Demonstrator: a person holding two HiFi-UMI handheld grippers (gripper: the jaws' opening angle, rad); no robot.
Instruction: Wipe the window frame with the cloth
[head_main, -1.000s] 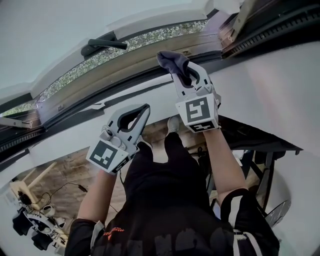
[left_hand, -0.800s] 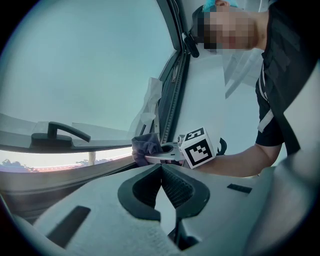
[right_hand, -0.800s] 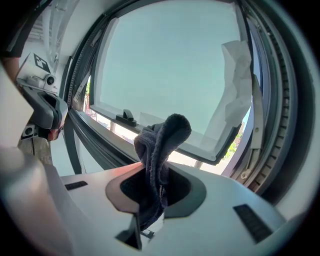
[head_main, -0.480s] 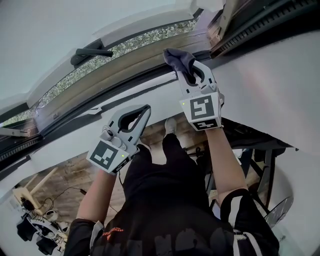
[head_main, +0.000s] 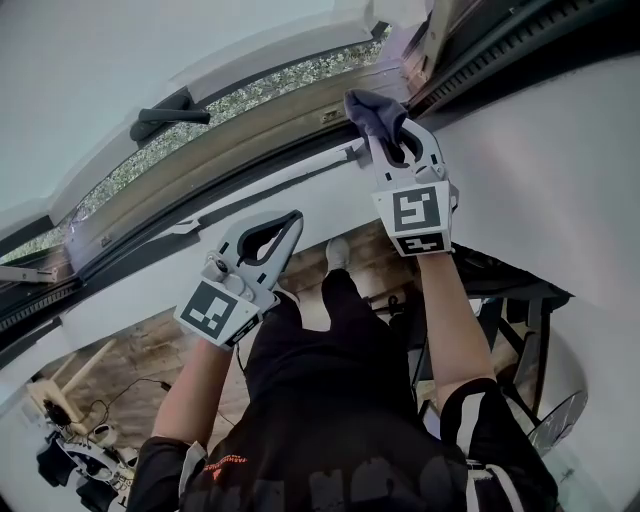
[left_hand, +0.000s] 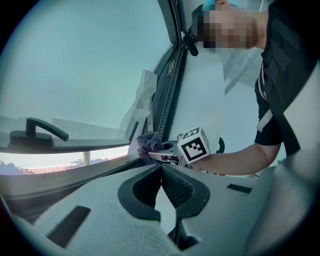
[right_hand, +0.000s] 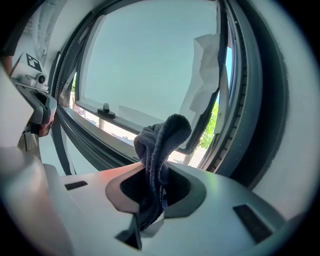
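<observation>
Where the head view looks down, the right gripper (head_main: 388, 135) sits at upper right of centre, its jaws clamped on the cloth (head_main: 370, 108). The dark bunch pokes out past the tips and meets the frame (head_main: 230, 160) near its right corner. The left gripper (head_main: 284, 222) hangs lower, left of centre, apart from the frame. The handle (head_main: 165, 108) lies at upper left.

In the left gripper view, the jaws at bottom centre stand together with nothing between them. Beyond them, at mid-frame, the right gripper (left_hand: 167, 151) presses the cloth (left_hand: 147, 144) to the sill rail.

In the right gripper view, the cloth (right_hand: 161, 142) rises from the closed jaws at lower centre as a folded loop. It stands in front of the lower rail (right_hand: 95, 145), which runs from the left edge toward the centre. The left gripper (right_hand: 35, 100) shows at the left edge.

To wipe well, I judge the loop should lie flat on the rail, not just its tip. Light, even pressure along the rail would suit, with the grip tight so the cloth does not slide out. The corner by the seal likely needs a slower pass.
</observation>
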